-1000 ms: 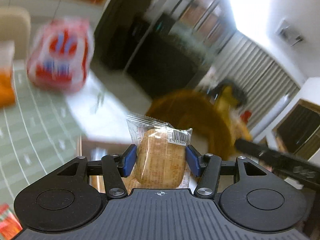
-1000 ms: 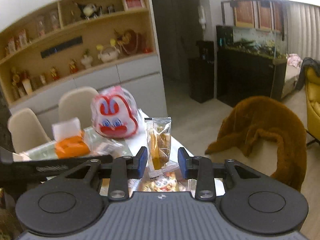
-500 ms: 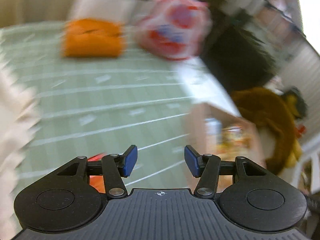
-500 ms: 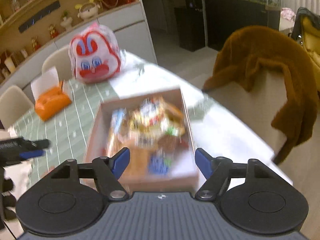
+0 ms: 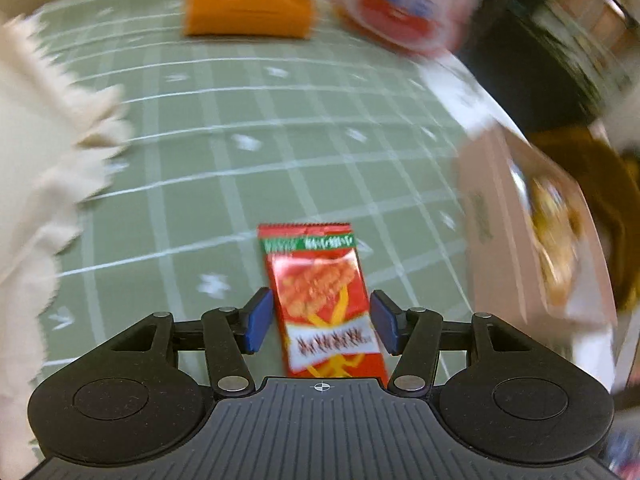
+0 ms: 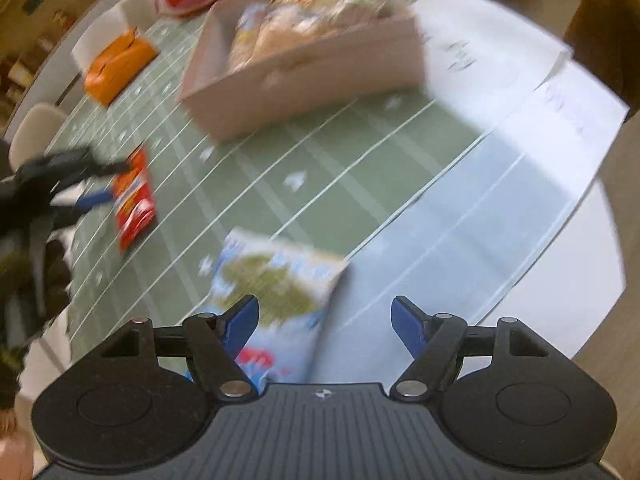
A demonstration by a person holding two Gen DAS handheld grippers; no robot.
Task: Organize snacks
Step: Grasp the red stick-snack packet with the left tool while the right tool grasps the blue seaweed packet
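Note:
A red snack packet (image 5: 320, 296) lies flat on the green checked tablecloth (image 5: 240, 168), between the fingers of my left gripper (image 5: 322, 322). Its jaws are opening a little, with small gaps on both sides of the packet. In the right wrist view the same red packet (image 6: 134, 196) shows at the left, with the left gripper (image 6: 108, 182) around it. My right gripper (image 6: 324, 320) hangs wide open over a blue and white snack packet (image 6: 276, 292), which lies under its left finger. A pale cardboard box (image 6: 304, 76) holding several snacks stands behind; the box (image 5: 492, 220) is at the right in the left wrist view.
An orange pouch (image 5: 248, 4) and a red and white rabbit-face bag (image 5: 400, 0) sit at the far side of the table. A cream fringed cloth (image 5: 40, 140) hangs at the left. The white table edge (image 6: 580, 200) curves around the right, with a brown coat (image 6: 600, 20) beyond.
Both grippers dropped from above the box down to the table. The left no longer holds the bread packet; the right let go of its clear packet and opened wide.

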